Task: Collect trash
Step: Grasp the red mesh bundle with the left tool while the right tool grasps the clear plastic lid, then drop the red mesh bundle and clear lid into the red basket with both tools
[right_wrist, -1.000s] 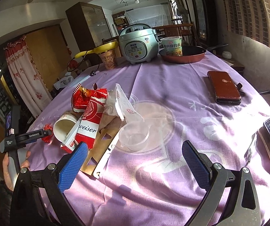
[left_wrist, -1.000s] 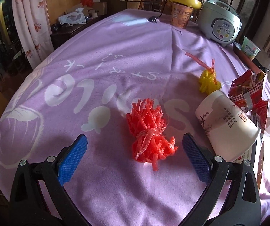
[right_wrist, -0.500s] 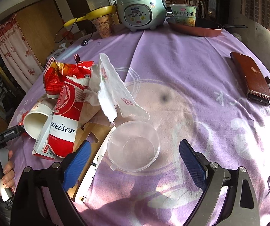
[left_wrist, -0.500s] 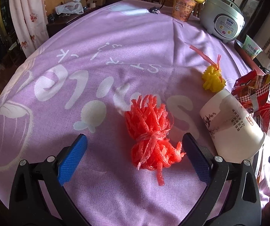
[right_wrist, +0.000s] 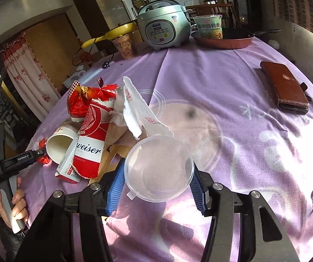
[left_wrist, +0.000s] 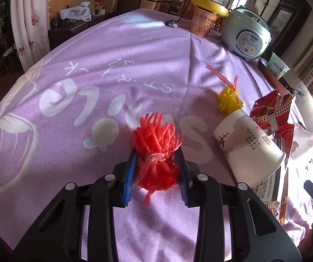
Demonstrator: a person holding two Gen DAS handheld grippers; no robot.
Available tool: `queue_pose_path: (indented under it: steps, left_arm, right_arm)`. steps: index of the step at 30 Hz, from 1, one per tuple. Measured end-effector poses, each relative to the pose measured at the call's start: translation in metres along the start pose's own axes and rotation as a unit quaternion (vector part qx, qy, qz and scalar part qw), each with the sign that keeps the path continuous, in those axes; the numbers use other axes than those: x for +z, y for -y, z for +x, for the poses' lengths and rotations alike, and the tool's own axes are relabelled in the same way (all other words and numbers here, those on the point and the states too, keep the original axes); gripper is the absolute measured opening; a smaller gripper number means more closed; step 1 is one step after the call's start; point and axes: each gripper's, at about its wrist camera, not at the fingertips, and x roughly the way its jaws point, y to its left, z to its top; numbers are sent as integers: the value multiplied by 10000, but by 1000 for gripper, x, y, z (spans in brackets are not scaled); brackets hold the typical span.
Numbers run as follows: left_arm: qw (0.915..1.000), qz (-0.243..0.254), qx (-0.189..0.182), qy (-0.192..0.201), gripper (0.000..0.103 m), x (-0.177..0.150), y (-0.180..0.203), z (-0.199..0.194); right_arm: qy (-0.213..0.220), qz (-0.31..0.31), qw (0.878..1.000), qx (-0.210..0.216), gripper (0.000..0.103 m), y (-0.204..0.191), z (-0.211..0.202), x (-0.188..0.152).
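The left gripper [left_wrist: 156,170] is closing its jaws on the red netting [left_wrist: 155,150]. The right gripper [right_wrist: 156,182] is closing around the clear plastic cup [right_wrist: 158,168], its pads seemingly touching the rim.

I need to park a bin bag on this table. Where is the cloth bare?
Bare: purple tablecloth left of the red mesh net, and between the clear plastic bowl and brown phone case. Crowded: the heap around the white paper cup and red beer carton.

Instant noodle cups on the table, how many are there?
2. A brown noodle cup stands left of the rice cooker; a green noodle cup stands right of it, in the frying pan. Others may be hidden.
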Motion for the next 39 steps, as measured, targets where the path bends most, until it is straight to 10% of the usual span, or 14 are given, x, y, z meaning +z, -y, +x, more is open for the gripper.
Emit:
queue_pose_path:
  steps: [10,16,29,36,39]
  left_arm:
    - [9984,99,-88,544,30,-23,-16,-84]
    - [9917,-380,768,964,31,-72,-94,-156]
    - [9319,-2671,2449,-176,34,-216,-328,-113]
    - [9141,-3148,2555,23,87,-232,-369,-121]
    - [9067,-3114,2827,312,93,-231,-373,-141]
  right_arm:
    - [262,-323,9974,590,55,-33,-32,-2]
    - [129,-902,9884,1219,55,-89,-43,-15]
    - [-934,-2357,9357,2454,54,-288,-13,-71]
    - [-1593,-3310,8877,2776,54,-400,13,-129]
    - [-1968,-3689,8606,2907,54,-449,32,-161]
